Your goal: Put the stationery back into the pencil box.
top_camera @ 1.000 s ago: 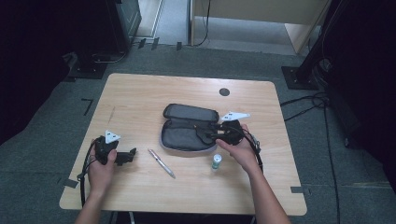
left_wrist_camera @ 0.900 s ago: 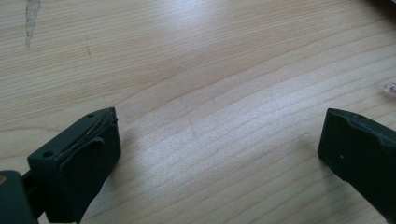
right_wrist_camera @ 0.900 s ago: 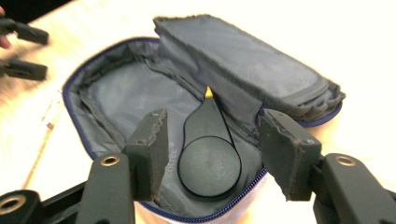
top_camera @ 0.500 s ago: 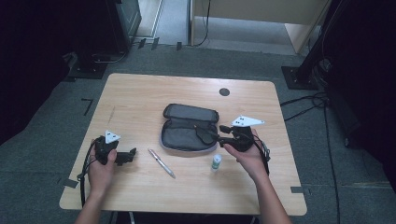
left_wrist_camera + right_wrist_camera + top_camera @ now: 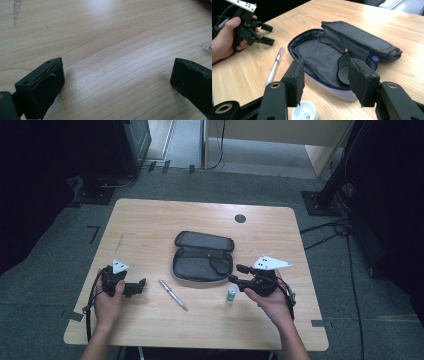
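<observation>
The right gripper (image 5: 234,274) hovered above the small bottle (image 5: 231,294), fingers spread and empty. Packing the open pouch (image 5: 202,262) seemed underway; next, it would need to lower and pinch the bottle.

An open pencil case (image 5: 202,256) lies at the middle of the table (image 5: 150,220). A pen (image 5: 173,294) lies before its left end, a small bottle (image 5: 231,294) before its right end, both toward the near edge.
</observation>
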### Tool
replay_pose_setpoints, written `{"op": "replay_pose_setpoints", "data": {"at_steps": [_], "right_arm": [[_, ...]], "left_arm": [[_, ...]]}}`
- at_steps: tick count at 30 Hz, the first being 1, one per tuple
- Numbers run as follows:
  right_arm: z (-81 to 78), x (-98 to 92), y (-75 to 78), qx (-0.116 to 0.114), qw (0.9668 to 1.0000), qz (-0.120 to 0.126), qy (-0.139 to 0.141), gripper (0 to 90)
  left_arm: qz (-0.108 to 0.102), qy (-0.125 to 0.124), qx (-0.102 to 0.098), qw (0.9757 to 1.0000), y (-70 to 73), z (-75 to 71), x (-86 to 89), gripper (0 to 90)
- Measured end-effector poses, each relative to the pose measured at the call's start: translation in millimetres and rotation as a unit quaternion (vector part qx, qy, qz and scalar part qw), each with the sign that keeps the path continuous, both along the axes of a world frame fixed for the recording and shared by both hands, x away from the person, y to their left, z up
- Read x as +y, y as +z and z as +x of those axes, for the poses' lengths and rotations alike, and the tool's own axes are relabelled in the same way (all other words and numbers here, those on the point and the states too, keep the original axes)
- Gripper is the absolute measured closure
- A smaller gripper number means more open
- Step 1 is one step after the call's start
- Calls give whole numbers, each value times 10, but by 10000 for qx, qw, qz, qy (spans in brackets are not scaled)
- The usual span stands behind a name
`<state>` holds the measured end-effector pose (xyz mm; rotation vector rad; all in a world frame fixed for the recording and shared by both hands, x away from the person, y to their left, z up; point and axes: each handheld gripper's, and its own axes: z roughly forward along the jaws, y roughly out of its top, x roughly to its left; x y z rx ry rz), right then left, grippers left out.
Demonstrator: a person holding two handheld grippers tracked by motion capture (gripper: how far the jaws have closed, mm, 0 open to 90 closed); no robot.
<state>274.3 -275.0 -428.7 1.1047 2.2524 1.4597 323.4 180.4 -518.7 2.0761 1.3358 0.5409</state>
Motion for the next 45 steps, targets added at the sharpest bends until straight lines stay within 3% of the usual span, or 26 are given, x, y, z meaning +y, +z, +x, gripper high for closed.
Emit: {"op": "replay_pose_setpoints", "data": {"at_steps": [14, 29, 41, 45], "right_arm": [[-208, 37, -45, 21, 9998, 77, 166, 474], [-316, 47, -219, 130, 9997, -1, 193, 489], [-347, 100, -350, 58, 9995, -315, 87, 562], [-358, 120, -347, -80, 9988, -487, 28, 658]], "left_arm": [[1, -1, 0, 10000, 0, 0, 0, 0], [2, -2, -1, 10000, 0, 0, 0, 0], [2, -3, 0, 10000, 0, 0, 0, 0], [1, -3, 0, 10000, 0, 0, 0, 0]]}}
